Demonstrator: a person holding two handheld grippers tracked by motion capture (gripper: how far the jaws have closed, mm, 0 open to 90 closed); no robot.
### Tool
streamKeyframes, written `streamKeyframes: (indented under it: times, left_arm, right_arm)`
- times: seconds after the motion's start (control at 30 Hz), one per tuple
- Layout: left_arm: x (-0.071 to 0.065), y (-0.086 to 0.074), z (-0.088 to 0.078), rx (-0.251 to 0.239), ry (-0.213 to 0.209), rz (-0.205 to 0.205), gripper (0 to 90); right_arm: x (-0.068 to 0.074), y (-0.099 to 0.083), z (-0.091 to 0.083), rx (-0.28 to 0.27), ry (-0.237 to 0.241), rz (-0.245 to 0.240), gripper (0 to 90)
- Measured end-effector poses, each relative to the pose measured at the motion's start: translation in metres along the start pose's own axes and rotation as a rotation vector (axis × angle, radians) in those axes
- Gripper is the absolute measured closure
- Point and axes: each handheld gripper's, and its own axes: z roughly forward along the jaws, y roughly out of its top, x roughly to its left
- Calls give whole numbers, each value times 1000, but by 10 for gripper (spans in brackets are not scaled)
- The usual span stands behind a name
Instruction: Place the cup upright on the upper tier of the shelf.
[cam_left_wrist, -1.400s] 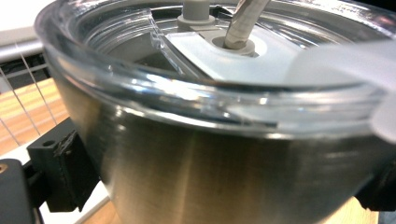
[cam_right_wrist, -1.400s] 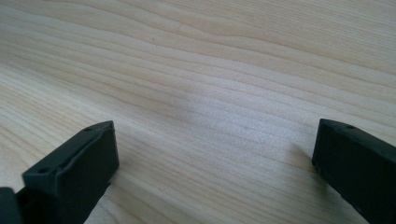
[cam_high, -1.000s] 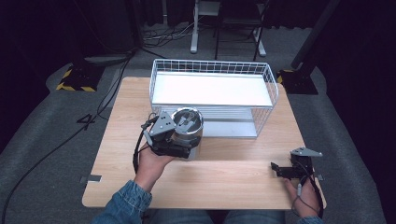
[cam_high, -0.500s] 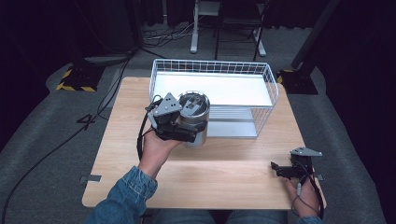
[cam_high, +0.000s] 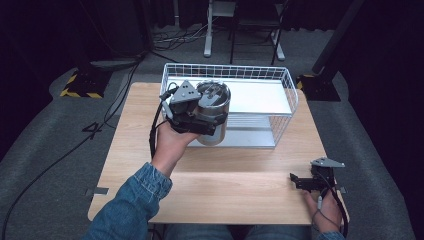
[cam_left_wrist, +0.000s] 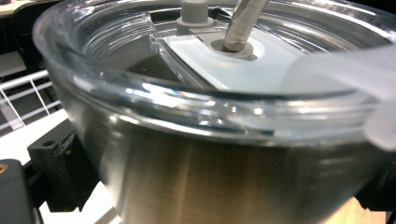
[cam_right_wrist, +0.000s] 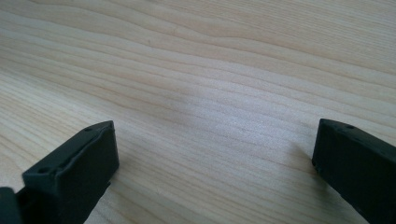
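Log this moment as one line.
left gripper: shut on steel tumbler, at wire basket | right gripper: open, jaws on table

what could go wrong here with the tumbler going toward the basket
1. The steel tumbler is held in the air by the left gripper at the white wire basket's near rim; if carried too low, its base could clip the wire.
2. The smooth steel wall might slip between the jaws.
3. The clear lid has a straw; tilting could spill any contents.

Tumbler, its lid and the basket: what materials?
Tumbler: looks like brushed stainless steel, with a dull grey sheen and soft reflections. Lid: clear plastic, see-through with glossy highlights. Basket: white wire, probably coated metal, judging by its thin grid of rods.
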Motion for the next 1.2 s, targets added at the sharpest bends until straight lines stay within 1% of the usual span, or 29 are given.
streamKeyframes:
  times: [0.1, 0.13, 0.17, 0.27, 0.3, 0.33, 0.37, 0.47, 0.53, 0.67, 0.87, 0.93, 1.07, 1.17, 1.2]
  left_arm:
    - [1, 11, 1, 1, -2, 8, 35]
    - [2, 18, 2, -5, 0, 6, 35]
    - [2, 18, 2, -5, 0, 6, 35]
    - [5, 28, 4, -10, 3, 3, 35]
    - [6, 34, 7, -15, 5, -3, 35]
    - [8, 38, 8, -15, 8, 1, 35]
    - [8, 38, 8, -15, 8, 1, 35]
    - [11, 47, 13, -19, 16, 7, 35]
    - [13, 52, 18, -24, 19, 1, 35]
    - [19, 61, 25, -27, 29, 4, 36]
    - [28, 71, 36, -41, 60, -10, 36]
    - [34, 74, 40, -49, 75, -16, 35]
    - [40, 76, 46, -51, 87, -28, 36]
    - [49, 77, 54, -54, 113, -33, 36]
    - [49, 77, 54, -54, 113, -33, 36]
  right_arm:
    - [0, 0, 0, 0, 0, 0, 5]
    - [0, 0, 0, 0, -1, 1, 4]
    - [0, 0, 0, 0, -1, 1, 4]
    - [0, 0, 0, 0, -1, 0, 4]
    - [0, 0, 0, 0, -1, 1, 4]
    - [0, 0, 0, 0, -1, 1, 4]
    - [0, 0, 0, 0, -1, 1, 4]
    - [0, 0, 0, 0, -1, 1, 4]
    - [0, 0, 0, 0, -1, 2, 4]
    - [0, 0, 0, 0, -1, 1, 4]
    - [0, 0, 0, 0, -1, 1, 4]
    - [0, 0, 0, 0, -1, 2, 4]
    - [0, 0, 0, 0, -1, 1, 4]
    - [0, 0, 0, 0, -1, 1, 4]
    - [0, 0, 0, 0, -2, 2, 4]
